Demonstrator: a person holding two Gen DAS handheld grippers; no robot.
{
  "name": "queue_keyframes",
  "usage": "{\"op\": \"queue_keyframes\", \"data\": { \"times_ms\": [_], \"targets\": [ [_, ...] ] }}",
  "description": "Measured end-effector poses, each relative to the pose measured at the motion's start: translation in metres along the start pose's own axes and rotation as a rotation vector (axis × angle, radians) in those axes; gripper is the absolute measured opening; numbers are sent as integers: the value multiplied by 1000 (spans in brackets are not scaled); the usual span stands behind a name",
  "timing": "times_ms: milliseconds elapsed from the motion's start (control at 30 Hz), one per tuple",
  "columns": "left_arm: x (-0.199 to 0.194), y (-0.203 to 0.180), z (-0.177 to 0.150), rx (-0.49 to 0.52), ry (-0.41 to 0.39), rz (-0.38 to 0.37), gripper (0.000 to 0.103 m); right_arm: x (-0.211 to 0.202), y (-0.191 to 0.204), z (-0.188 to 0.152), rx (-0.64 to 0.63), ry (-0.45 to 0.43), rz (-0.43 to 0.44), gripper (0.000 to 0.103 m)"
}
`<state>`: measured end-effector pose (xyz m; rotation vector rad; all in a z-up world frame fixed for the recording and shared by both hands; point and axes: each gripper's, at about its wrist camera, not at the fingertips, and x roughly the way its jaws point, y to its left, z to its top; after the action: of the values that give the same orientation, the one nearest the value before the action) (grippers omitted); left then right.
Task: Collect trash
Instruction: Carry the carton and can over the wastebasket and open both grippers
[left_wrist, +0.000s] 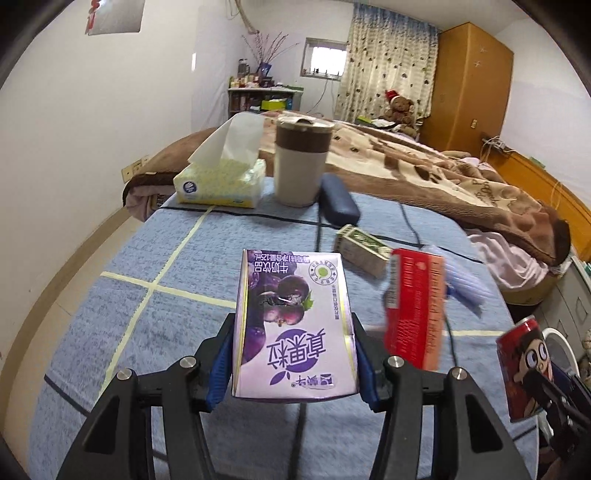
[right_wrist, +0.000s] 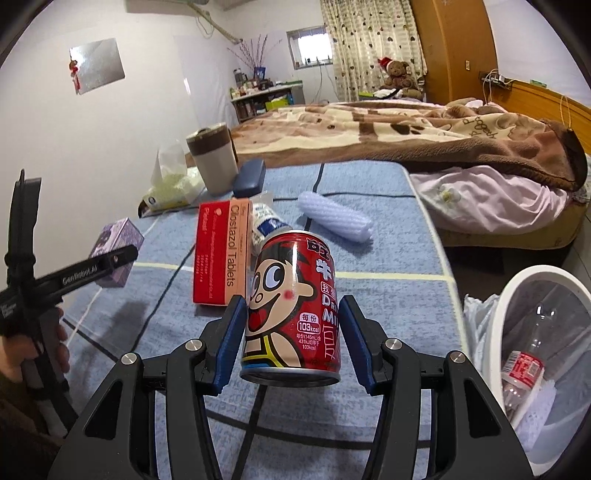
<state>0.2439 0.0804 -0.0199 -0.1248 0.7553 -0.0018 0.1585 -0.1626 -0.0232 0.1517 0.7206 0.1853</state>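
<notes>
Your left gripper (left_wrist: 295, 354) pinches the purple milk carton (left_wrist: 293, 325) between its blue pads, lifted clear of the blue mat (left_wrist: 122, 317). The carton's long axis runs away from you toward twelve o'clock, and its print reads upside down. Your right gripper (right_wrist: 293, 343) clamps the red drink can (right_wrist: 291, 306); the can's long axis likewise points toward twelve, tilted away, with its rim facing you.

From the right wrist, the red tablet box (right_wrist: 221, 254) stands at eleven o'clock just beyond the can, a crumpled white-and-blue wrapper (right_wrist: 266, 221) beside it, and a ribbed lavender roll (right_wrist: 334, 218) lies at one o'clock. The white bin (right_wrist: 532, 369) sits at three to four o'clock off the mat's edge, holding a clear plastic bottle (right_wrist: 524, 365).

From the left wrist, a small green-and-cream box (left_wrist: 360, 251) lies at one o'clock, and a tissue pack (left_wrist: 221, 181), a beige tumbler (left_wrist: 301, 158) and a dark blue case (left_wrist: 338, 199) line the far edge.

The carton shows dark grapes; the can shows a cartoon face.
</notes>
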Motion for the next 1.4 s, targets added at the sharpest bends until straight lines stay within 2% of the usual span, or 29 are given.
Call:
{"op": "queue_keyframes", "data": {
  "times_ms": [333, 667, 1067, 1400],
  "targets": [
    [-43, -47, -13, 73, -50, -89, 56, -32, -20, -1, 33, -59, -16, 53],
    [-78, -111, -29, 169, -91, -188, 56, -69, -51, -5, 84, -130, -67, 53],
    [-103, -187, -50, 273, -111, -307, 56, -103, -94, -16, 148, -183, -166, 53],
    [-111, -237, -67, 352, -97, -380, 56, -118, -126, -22, 201, -202, -227, 53]
  ]
}}
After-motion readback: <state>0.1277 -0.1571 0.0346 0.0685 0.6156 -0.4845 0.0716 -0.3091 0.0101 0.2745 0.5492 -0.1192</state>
